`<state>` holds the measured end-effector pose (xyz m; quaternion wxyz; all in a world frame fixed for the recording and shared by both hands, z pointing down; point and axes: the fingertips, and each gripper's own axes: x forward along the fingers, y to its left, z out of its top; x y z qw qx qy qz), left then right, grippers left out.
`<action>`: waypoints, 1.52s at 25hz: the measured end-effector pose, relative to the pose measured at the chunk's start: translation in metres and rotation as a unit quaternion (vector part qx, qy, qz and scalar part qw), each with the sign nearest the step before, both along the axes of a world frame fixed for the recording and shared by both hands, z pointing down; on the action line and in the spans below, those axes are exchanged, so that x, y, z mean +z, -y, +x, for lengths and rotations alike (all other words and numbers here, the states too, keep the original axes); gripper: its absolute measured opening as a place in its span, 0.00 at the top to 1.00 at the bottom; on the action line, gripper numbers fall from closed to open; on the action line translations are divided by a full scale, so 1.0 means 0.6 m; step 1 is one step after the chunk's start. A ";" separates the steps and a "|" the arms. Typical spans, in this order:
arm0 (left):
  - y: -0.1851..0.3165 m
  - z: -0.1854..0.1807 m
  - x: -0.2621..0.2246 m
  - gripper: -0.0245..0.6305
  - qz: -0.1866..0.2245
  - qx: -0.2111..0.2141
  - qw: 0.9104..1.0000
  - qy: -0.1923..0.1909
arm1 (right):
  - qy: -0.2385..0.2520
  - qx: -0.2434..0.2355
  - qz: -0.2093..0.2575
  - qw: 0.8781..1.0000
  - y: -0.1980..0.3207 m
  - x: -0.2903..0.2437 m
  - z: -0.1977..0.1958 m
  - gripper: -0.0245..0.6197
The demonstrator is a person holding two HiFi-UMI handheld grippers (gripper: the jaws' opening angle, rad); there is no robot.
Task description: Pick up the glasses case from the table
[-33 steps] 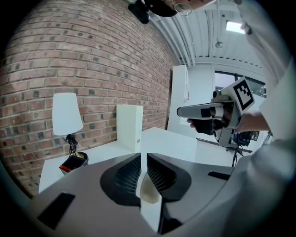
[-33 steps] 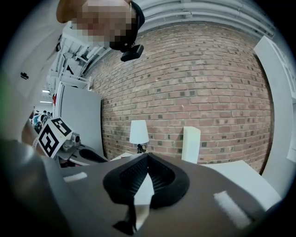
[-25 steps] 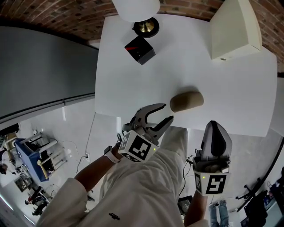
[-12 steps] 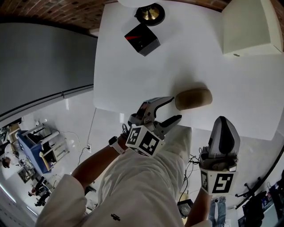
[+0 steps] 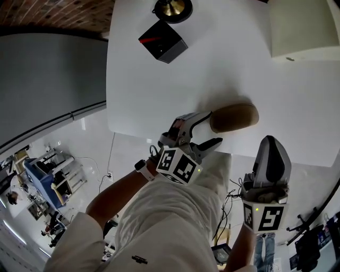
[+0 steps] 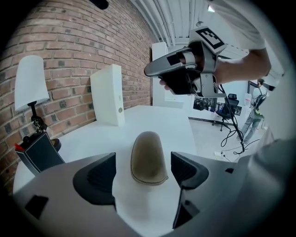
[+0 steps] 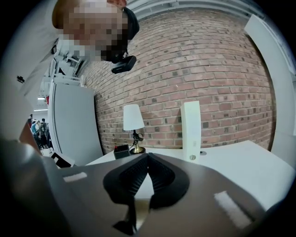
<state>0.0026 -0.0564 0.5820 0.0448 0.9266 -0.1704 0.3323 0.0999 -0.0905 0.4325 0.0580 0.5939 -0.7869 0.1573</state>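
- The glasses case point(image 5: 234, 117) lies near the front edge of the white table point(image 5: 159, 79). It is just ahead of the left gripper point(image 5: 213, 127), in line with its gap, and untouched.
- Those jaws stand spread and have just been opening.
- The left gripper tilts down toward the table. The right gripper point(image 5: 270, 141), off the table's edge, is pressed together and empty.
- One case, two grippers.

The glasses case point(image 5: 234, 117) looked matt and softly napped, like tan suede or felt, the white table point(image 5: 223, 69) smooth with a dull sheen, the brick wall point(image 7: 208, 60) rough, and the lamp base point(image 5: 172, 7) at the frame's top edge glossy, brass-like metal.
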 end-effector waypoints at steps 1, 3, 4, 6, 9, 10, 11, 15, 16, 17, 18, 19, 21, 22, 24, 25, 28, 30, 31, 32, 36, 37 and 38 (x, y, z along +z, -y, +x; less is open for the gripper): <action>0.000 0.002 0.006 0.42 -0.001 0.002 1.000 0.001 | 0.000 0.001 -0.001 1.000 0.000 0.004 0.001 0.95; 0.000 0.006 0.016 0.40 0.000 0.007 1.000 0.003 | 0.001 0.003 -0.003 1.000 -0.001 0.010 0.002 0.95; 0.000 0.008 0.020 0.39 0.000 0.009 1.000 0.004 | 0.001 0.004 -0.004 1.000 -0.002 0.012 0.003 0.95; 0.000 0.012 0.028 0.38 0.001 0.015 1.000 0.003 | 0.001 0.006 -0.008 1.000 -0.003 0.018 0.004 0.95; 0.002 0.018 0.042 0.36 0.003 0.023 1.000 0.000 | 0.001 0.009 -0.012 1.000 -0.002 0.029 0.007 0.95; 0.003 0.020 0.048 0.35 0.004 0.025 1.000 0.000 | 0.001 0.010 -0.013 1.000 -0.002 0.033 0.008 0.95; 0.004 0.021 0.053 0.35 0.004 0.026 1.000 0.000 | 0.002 0.011 -0.016 1.000 -0.003 0.038 0.009 0.95; 0.001 0.031 0.070 0.32 -0.005 0.035 0.999 0.004 | 0.003 0.014 -0.026 1.000 -0.012 0.050 0.015 0.95; -0.001 0.034 0.073 0.32 -0.011 0.036 0.999 0.005 | 0.003 0.015 -0.028 0.999 -0.013 0.051 0.017 0.95; -0.001 0.038 0.076 0.32 -0.016 0.035 0.999 0.004 | 0.004 0.016 -0.029 0.999 -0.013 0.053 0.019 0.95; -0.001 0.041 0.079 0.31 -0.019 0.034 0.999 0.005 | 0.004 0.017 -0.031 0.999 -0.013 0.056 0.021 0.95; 0.000 0.044 0.082 0.31 -0.018 0.034 0.999 0.006 | 0.005 0.017 -0.032 0.999 -0.013 0.059 0.023 0.95; 0.003 0.049 0.090 0.31 -0.013 0.038 0.999 0.011 | 0.007 0.018 -0.035 0.999 -0.011 0.064 0.026 0.95; 0.005 0.052 0.092 0.31 -0.011 0.040 0.999 0.013 | 0.008 0.019 -0.035 0.999 -0.009 0.065 0.027 0.95; 0.007 0.057 0.096 0.31 -0.012 0.041 0.999 0.014 | 0.010 0.021 -0.035 0.999 -0.007 0.067 0.030 0.95; 0.007 0.059 0.097 0.31 -0.014 0.043 0.999 0.014 | 0.011 0.021 -0.036 0.999 -0.007 0.068 0.031 0.95; 0.006 0.066 0.101 0.31 -0.010 0.051 0.998 0.018 | 0.014 0.024 -0.037 0.999 -0.006 0.070 0.036 0.95; 0.008 0.073 0.103 0.31 -0.005 0.053 0.998 0.018 | 0.017 0.025 -0.039 0.999 -0.007 0.074 0.041 0.95; 0.008 0.076 0.103 0.31 -0.004 0.053 0.998 0.018 | 0.018 0.025 -0.040 0.999 -0.008 0.076 0.043 0.95; 0.009 0.078 0.104 0.31 -0.004 0.053 0.998 0.017 | 0.018 0.026 -0.040 0.999 -0.009 0.077 0.044 0.95; 0.008 0.088 0.112 0.31 -0.006 0.054 0.998 0.025 | 0.020 0.028 -0.039 0.999 -0.012 0.074 0.047 0.95; 0.008 0.089 0.114 0.31 -0.008 0.053 0.998 0.027 | 0.020 0.029 -0.039 0.999 -0.013 0.074 0.048 0.95; 0.009 0.090 0.116 0.31 -0.008 0.051 0.998 0.030 | 0.021 0.030 -0.039 0.999 -0.014 0.073 0.049 0.95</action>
